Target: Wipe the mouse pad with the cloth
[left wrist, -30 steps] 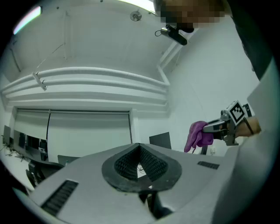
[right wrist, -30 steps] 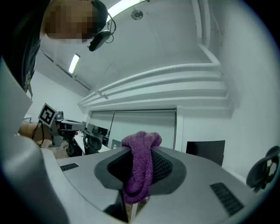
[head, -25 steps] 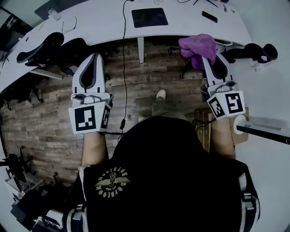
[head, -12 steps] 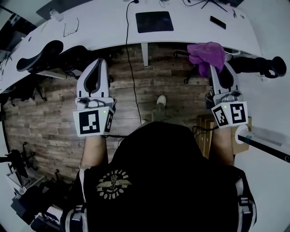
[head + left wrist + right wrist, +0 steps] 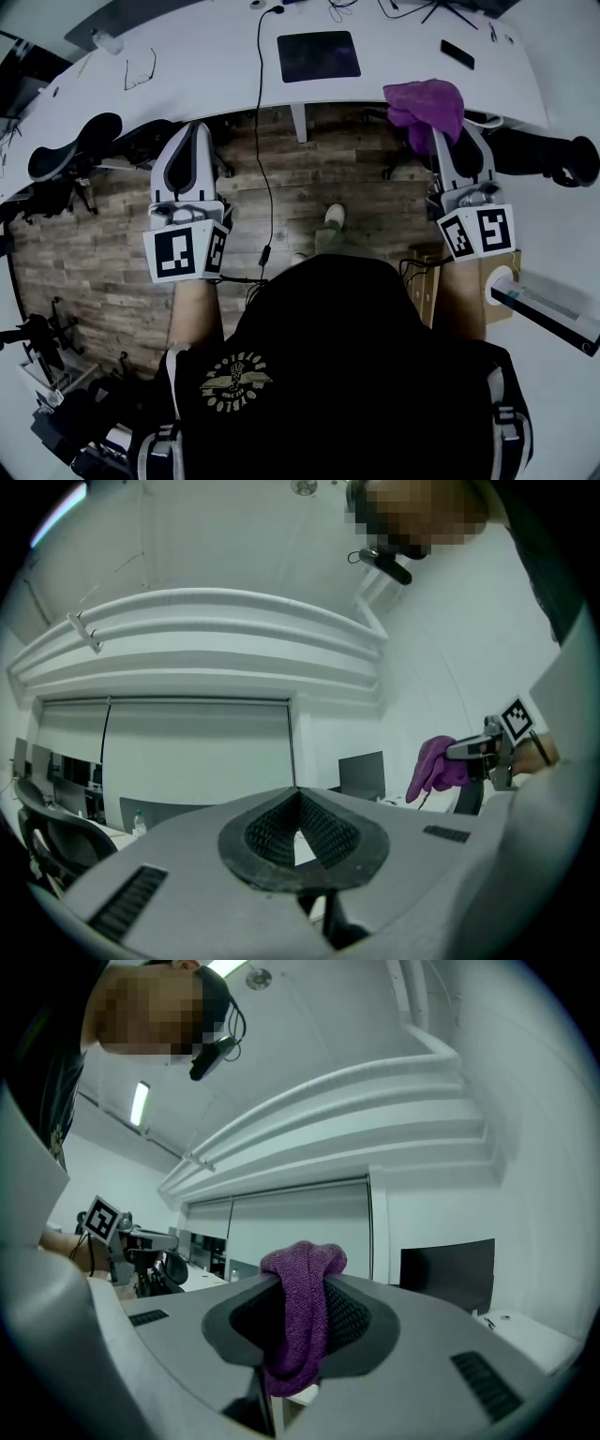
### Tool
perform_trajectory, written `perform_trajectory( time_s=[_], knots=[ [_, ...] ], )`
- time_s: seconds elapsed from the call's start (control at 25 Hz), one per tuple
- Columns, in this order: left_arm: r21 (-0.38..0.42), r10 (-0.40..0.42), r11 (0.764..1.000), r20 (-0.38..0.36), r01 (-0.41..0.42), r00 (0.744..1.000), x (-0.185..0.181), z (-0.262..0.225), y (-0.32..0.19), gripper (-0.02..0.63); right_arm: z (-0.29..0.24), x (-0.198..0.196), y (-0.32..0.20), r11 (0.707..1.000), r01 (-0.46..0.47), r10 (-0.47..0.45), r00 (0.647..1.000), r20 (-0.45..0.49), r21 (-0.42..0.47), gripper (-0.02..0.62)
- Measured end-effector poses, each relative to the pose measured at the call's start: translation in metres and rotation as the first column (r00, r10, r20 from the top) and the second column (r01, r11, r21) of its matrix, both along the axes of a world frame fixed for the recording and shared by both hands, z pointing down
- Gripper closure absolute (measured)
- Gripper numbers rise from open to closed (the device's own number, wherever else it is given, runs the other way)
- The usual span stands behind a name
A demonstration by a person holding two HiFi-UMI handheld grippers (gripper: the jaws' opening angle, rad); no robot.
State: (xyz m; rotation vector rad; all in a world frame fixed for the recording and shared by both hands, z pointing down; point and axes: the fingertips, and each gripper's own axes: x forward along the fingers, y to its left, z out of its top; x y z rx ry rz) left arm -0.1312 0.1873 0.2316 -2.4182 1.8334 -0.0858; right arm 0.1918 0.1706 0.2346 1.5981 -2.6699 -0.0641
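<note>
I hold both forearms straight out in front of me, one on each side of my body, and both grippers point at the white desk [image 5: 187, 56]. The marker cubes sit just ahead of my wrists.

My left gripper [image 5: 192, 131] is over the wooden floor [image 5: 112, 272], just short of the desk's near edge. Its fingers are closed tip to tip and there is nothing between the pads.

My right gripper [image 5: 450, 131] reaches about as far forward. Its fingers are clamped on the purple cloth [image 5: 427, 101]. The cloth bunches above the tips and a fold of it hangs down between the pads [image 5: 349, 1321]. From my head, the bunch covers the right part of the desk's near edge. I cannot tell whether it touches the desk.

Both gripper cameras look slightly upward at the ceiling and the far wall, so both grippers are raised clear of the desk top.

The dark mouse pad [image 5: 319, 56] lies flat near the middle of the desk, a little back from the near edge. It is well apart from the cloth and to the cloth's left. A black cable [image 5: 260, 122] runs off the near edge beside the pad. A pair of glasses [image 5: 139, 73] lies towards the desk's left end, and a black phone [image 5: 457, 53] towards its right end.
</note>
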Motion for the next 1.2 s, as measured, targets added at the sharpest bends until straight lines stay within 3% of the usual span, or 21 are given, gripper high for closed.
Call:
perform_trajectory(
  time_s=[0.44,0.68,1.2],
  knots=[
    [0.008,-0.034,0.999,0.009,0.034,0.999,0.013,-0.014,-0.063,0.604,-0.006,0.021,-0.067,0.999,0.035,-0.035,0.999,0.003,-0.007,0.505],
    [0.034,-0.072,0.997,0.006,0.072,0.997,0.030,-0.019,-0.098,0.604,-0.010,0.056,-0.105,0.999,0.023,-0.023,1.000,0.016,0.031,0.505],
    [-0.014,-0.149,0.989,0.021,0.149,0.989,0.033,-0.004,-0.107,0.604,-0.001,0.064,-0.148,0.996,0.088,-0.088,0.995,0.043,0.016,0.505]
  ],
)
